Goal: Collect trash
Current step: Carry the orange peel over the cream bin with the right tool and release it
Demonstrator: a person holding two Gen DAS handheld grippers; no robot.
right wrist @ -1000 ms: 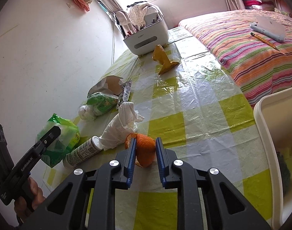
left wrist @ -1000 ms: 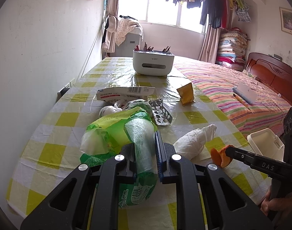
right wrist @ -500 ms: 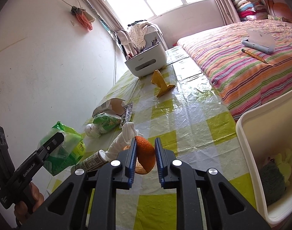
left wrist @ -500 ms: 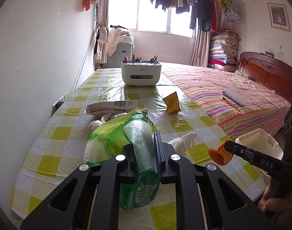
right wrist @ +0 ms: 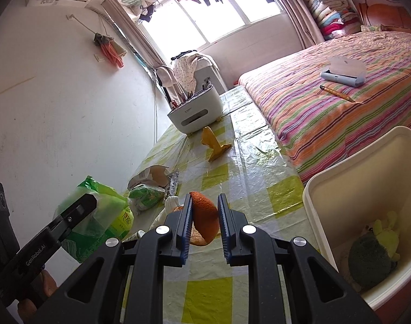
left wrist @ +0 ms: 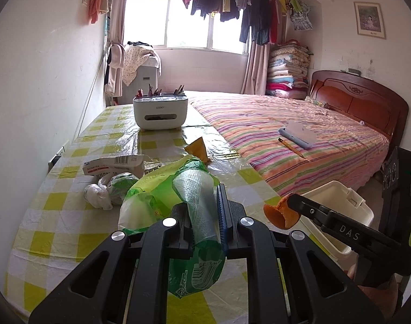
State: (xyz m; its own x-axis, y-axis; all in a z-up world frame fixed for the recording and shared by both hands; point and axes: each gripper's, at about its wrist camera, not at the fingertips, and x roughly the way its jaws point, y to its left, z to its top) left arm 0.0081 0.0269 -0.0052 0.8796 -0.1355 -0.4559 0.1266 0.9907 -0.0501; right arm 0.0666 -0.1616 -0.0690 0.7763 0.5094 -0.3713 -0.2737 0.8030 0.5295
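Note:
My left gripper is shut on a crumpled green plastic bag, lifted above the checked table; the bag also shows at the left in the right wrist view, pinched by the left gripper. An orange peel sits clamped in my right gripper, held above the table's near edge; in the left wrist view the peel hangs beside the white bin. That bin stands off the table's right side with dark and yellow trash inside.
On the table lie a torn paper package, a white and green wad, a yellow wrapper, a white tissue and a white organizer box. A striped bed with a case and pencil fills the right.
Both grippers have risen and drawn back from the table with their loads. The bin has come further into the right wrist view, and the orange peel now sits clear of the tissue.

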